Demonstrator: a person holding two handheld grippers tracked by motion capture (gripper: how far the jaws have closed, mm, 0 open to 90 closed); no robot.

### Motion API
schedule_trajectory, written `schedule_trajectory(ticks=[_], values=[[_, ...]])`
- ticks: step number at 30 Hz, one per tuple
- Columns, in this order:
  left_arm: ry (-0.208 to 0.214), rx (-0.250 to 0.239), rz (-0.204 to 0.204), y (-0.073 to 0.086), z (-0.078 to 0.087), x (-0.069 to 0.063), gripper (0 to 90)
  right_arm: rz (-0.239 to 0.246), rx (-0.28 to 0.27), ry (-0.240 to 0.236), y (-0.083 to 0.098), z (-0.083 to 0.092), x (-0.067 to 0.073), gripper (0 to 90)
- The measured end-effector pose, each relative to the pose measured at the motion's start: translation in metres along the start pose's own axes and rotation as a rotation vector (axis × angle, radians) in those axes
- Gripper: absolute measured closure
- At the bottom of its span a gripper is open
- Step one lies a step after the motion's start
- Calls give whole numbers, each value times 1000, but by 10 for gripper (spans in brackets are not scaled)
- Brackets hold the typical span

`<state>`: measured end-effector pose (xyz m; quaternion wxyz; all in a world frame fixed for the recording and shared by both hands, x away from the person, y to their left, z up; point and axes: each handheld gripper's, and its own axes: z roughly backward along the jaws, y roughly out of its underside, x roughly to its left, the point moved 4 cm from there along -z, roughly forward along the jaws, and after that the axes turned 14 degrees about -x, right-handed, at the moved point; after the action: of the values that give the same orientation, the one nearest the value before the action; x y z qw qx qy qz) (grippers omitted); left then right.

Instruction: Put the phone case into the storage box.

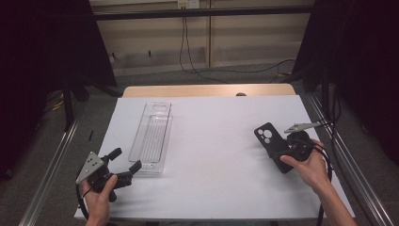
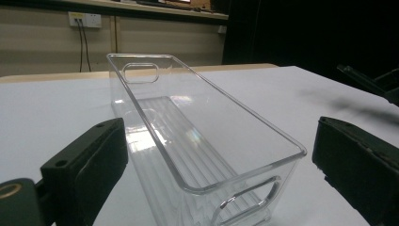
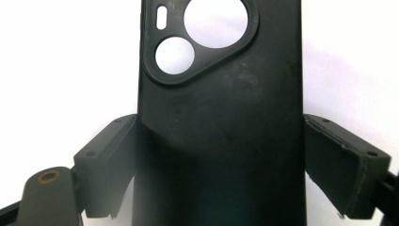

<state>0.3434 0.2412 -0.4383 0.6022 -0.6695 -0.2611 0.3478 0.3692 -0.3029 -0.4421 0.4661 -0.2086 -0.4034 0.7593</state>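
Near edge of the counter (image 1: 211, 188), white sheet over it, plain and bare across the middle. Left gripper (image 1: 126, 165) in the person's left hand (image 1: 99, 195) at the near left corner, jaws spread wide with nothing between the pads, aimed at the short end of the clear plastic bin (image 1: 153, 136); in the left gripper view the bin (image 2: 197, 141) sits just ahead of the jaws, open top, ribbed floor, handle cutouts at both ends. Right gripper (image 1: 282, 153) in the right hand (image 1: 310, 167) at the near right, jaws either side of the black phone case (image 1: 270, 141); in the right gripper view the case (image 3: 221, 141) lies flat on the white sheet, camera cutouts at the far end, pads look to press on both long edges, though the left contact is blurred. Bin and case well apart. Farther back a strip of bare wood counter edge (image 1: 207, 90), then grey floor (image 1: 155, 77), cables (image 1: 188, 56) trailing down a beige panelled wall (image 1: 150, 33), black curtains (image 1: 37, 56) on both sides.
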Motion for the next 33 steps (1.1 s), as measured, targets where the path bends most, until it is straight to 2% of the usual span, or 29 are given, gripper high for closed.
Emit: schedule_trajectory(ticks=[15, 29, 33], values=[[0, -1, -3, 0, 1, 0, 39, 4, -129, -42, 1, 5, 9, 151], [0, 0, -3, 0, 2, 0, 39, -6, -265, -66, 5, 11, 14, 148], [3, -2, -1, 0, 2, -1, 40, -3, -319, -71, 4, 14, 15, 148]])
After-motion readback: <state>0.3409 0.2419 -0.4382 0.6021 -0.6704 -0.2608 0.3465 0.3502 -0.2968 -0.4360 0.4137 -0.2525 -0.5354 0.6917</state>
